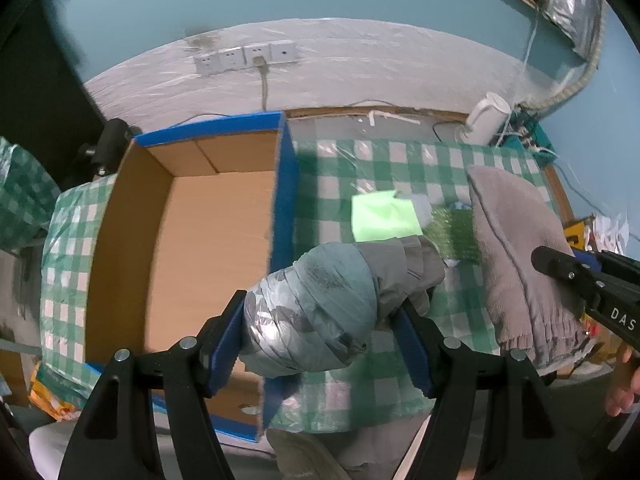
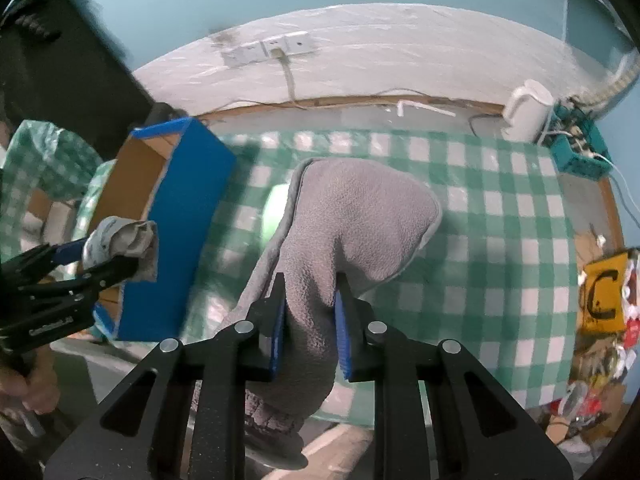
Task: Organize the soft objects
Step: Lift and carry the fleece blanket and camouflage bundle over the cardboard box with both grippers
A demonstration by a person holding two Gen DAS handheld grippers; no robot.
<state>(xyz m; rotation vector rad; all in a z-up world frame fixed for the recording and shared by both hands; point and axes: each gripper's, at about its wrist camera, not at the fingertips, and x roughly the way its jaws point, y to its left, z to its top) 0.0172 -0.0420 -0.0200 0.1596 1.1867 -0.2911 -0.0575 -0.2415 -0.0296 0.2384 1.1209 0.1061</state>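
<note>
Clamped in the left gripper (image 1: pixel 320 336) at lower centre, a grey bundle (image 1: pixel 320 304) is held beside the box (image 1: pixel 208 248), open to its left, while the right gripper (image 2: pixel 310 332) grips a grey towel (image 2: pixel 352 220).

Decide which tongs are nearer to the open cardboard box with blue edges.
Left. The left tongs hold a rolled grey cloth bundle right at the blue-edged cardboard box's right wall. The right tongs, gripping a grey fleece cloth, sit farther right over the green checked tablecloth.
</note>
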